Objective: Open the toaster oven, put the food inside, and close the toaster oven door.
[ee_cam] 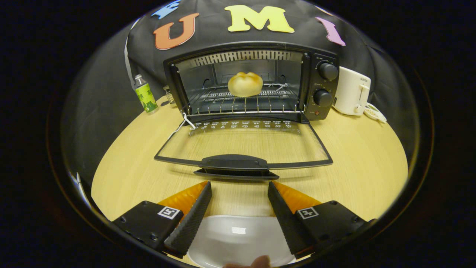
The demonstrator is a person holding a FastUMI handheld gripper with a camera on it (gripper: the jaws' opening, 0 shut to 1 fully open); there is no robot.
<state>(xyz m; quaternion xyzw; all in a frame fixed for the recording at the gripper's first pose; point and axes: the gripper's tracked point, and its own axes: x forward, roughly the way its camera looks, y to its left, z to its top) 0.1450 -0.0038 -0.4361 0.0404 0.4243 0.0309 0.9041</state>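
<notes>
Black ribbed fingers of the hand-held gripper [240,208] stand spread and empty over a white plate [238,238]; just ahead the toaster oven door [241,149] lies flat open, and beyond, the bun [245,84] sits on the rack. Judged from this, closing alone remains.

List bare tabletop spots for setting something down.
Free: table right of the open door, short of the white toaster; left of the door, short of the bottle. Crowded: door handle just ahead of the open fingers, white bowl beneath them.
</notes>
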